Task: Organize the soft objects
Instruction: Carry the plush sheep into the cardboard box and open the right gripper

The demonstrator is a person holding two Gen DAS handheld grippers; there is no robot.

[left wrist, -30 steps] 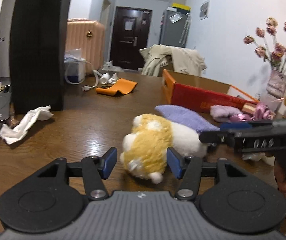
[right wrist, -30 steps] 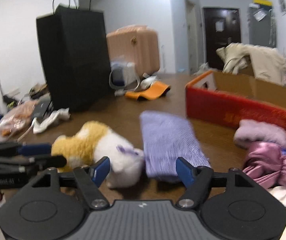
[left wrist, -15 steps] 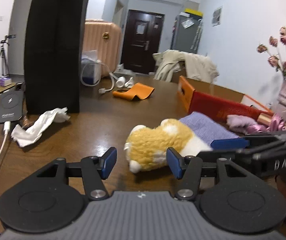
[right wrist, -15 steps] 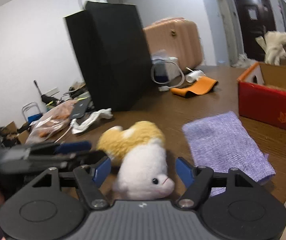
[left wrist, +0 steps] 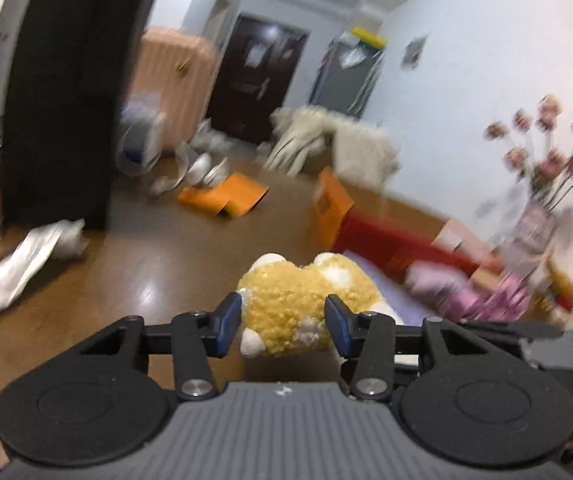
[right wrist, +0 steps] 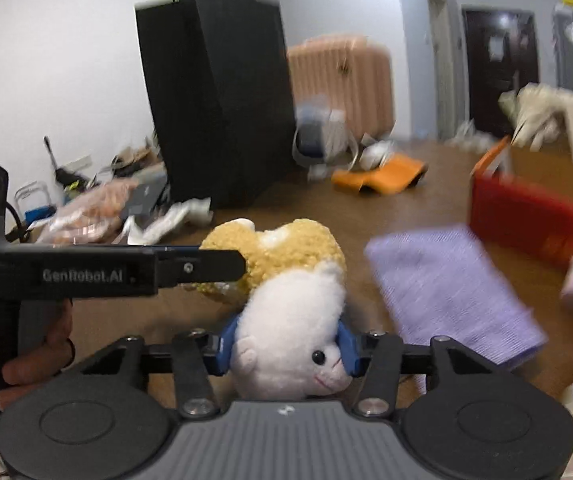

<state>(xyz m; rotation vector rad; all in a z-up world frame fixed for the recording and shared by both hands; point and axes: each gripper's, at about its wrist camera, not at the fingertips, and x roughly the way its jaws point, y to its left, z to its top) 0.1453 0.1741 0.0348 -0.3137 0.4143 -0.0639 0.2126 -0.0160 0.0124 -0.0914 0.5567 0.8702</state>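
A plush toy with a yellow body (left wrist: 286, 308) and a white head (right wrist: 294, 332) is held between both grippers above the wooden table (left wrist: 158, 264). My left gripper (left wrist: 284, 322) has its jaws closing, blue pads against the yellow rear end. My right gripper (right wrist: 286, 346) is closing too, its pads pressed into the sides of the white head. In the right wrist view the left gripper's finger (right wrist: 190, 268) lies along the yellow body. A purple cloth (right wrist: 446, 292) lies flat to the right, by a red box (right wrist: 534, 220).
A tall black paper bag (right wrist: 214, 100) stands at the back left, crumpled tissue (left wrist: 26, 256) in front of it. An orange pouch (left wrist: 226, 198) lies mid-table. Pink soft things (left wrist: 438, 284) and a vase of dried flowers (left wrist: 538, 200) crowd the right side.
Both pairs of jaws have narrowed onto the plush toy, the right one onto its white head. The toy has come up off the table, and both views have shifted with blur.
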